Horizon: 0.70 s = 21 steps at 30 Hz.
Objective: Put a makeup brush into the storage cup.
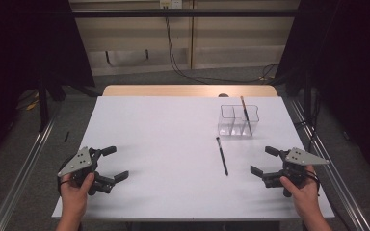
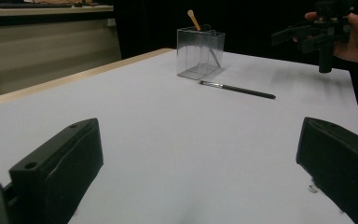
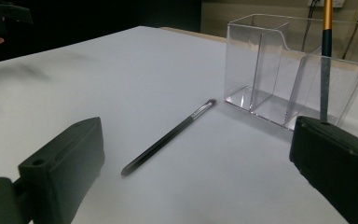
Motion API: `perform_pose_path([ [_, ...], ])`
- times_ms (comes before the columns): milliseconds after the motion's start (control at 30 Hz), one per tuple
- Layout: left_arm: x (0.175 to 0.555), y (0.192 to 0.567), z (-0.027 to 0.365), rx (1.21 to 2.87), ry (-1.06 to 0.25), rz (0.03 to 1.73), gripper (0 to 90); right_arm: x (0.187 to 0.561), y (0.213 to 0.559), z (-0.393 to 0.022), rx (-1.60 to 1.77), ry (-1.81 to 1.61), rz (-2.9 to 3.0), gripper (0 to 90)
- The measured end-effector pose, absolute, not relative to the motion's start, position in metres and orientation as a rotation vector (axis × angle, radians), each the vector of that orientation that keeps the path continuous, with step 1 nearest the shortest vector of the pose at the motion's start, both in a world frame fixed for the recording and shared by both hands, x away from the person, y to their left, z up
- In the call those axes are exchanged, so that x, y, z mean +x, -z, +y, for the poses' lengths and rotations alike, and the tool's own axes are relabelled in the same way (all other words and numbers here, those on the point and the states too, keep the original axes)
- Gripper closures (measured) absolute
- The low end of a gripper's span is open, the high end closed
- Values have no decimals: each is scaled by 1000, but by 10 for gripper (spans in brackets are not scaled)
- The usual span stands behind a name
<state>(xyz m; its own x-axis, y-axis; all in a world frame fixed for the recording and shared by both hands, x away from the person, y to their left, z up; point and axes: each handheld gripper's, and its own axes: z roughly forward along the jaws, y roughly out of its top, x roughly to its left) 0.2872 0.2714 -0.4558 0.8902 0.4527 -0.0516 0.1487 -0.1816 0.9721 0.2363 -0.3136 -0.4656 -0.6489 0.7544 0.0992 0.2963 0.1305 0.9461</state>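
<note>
Item: black brush, laid flat on white table, loose, just ahead of right gripper jaws; judged next for pickup. 
Right gripper: jaws spread wide, nothing held, aimed toward brush. 
Left gripper: jaws wide, nothing held, well apart from brush. 
Clear organizer: beyond brush tip, gold-handled brush stood inside; likely destination.

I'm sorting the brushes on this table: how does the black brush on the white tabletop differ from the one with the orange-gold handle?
The thin black brush lies flat on the white table, outside the clear plastic organiser; the brush with the orange-gold handle stands tilted inside the organiser's right compartment. The first is black along its whole length with a silver ferrule; the second shows an orange-gold upper handle. Both are slim, and no gripper holds them.
</note>
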Motion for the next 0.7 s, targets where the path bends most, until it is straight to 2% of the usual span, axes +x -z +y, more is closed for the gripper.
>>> perform_pose_path([
  [700,290,456,271,1753,-287,454,4,221,470,-312,967,-1491,2029,25],
])
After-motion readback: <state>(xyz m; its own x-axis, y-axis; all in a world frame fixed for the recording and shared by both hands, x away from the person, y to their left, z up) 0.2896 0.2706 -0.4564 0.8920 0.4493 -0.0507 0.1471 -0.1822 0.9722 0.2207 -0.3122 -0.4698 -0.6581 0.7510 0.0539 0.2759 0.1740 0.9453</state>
